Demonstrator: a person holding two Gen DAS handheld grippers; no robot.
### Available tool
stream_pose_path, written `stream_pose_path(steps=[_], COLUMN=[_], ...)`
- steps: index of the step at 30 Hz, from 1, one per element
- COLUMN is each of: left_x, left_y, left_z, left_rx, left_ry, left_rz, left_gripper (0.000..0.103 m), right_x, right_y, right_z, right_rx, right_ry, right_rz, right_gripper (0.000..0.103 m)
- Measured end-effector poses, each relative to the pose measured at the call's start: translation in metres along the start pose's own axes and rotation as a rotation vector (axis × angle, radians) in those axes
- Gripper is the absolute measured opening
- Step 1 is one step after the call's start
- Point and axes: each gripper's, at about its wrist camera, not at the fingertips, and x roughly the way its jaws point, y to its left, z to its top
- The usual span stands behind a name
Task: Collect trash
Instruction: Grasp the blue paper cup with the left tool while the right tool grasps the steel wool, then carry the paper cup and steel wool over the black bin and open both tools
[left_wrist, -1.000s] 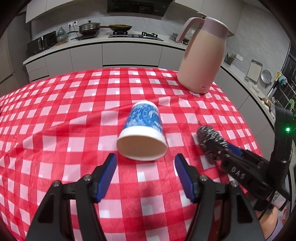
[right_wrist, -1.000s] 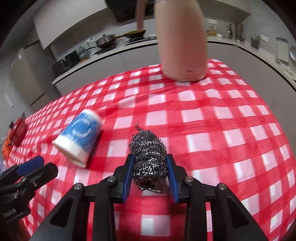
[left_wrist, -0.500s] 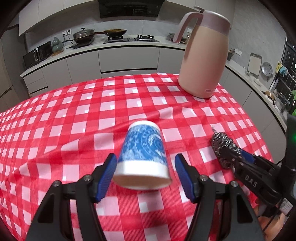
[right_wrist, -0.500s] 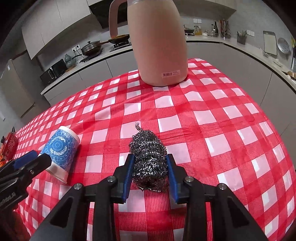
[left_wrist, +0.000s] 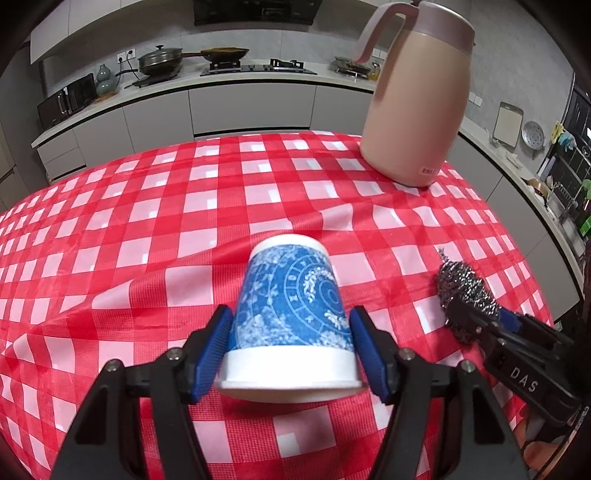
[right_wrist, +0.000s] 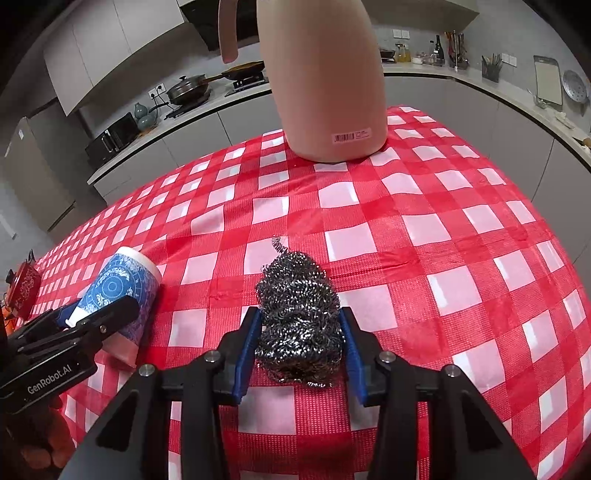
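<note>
Paper cup (left_wrist: 290, 314), light and crushable, is bracketed near its rim by open left jaws; springy steel wool (right_wrist: 299, 321) is just released by opening right jaws.

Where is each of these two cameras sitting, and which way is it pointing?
Left wrist: on the left gripper, looking forward and down at the paper cup lying between its fingers; its black arms show.
Right wrist: on the right gripper, looking down at the steel scrubber between its fingers.
Shared: cup, scrubber, pink jug, checked tablecloth, each other's gripper.
</note>
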Motion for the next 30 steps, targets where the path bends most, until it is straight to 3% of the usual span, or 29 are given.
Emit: stream_pose_path(steps=[5,12,20,30], left_x=[-0.004,-0.001,-0.01,-0.04], left_y=[0.001,-0.005,-0.003,-0.01], left_z=[-0.002,-0.006,-0.007,-0.016], left_rx=[-0.01,0.023,0.001,-0.01], left_ry=[0.002,0.012,-0.023,-0.053], left_rz=[0.001,0.024,0.016,-0.011], left_gripper=[0.063,0.068,0.058,0.057], right_x=[-0.003,-0.003,-0.004,-0.036], right_y=[0.0,-0.001,0.001,-0.001], right_z=[-0.001,-0.003,-0.004,-0.012], right_rx=[0.004,0.013,0.008,0.026], right_ry=[0.001,0.017,0.03,-0.017], right_rz=[0.017,0.025,0.029,0.072], right_gripper=[0.039,0.042,0.036,0.036])
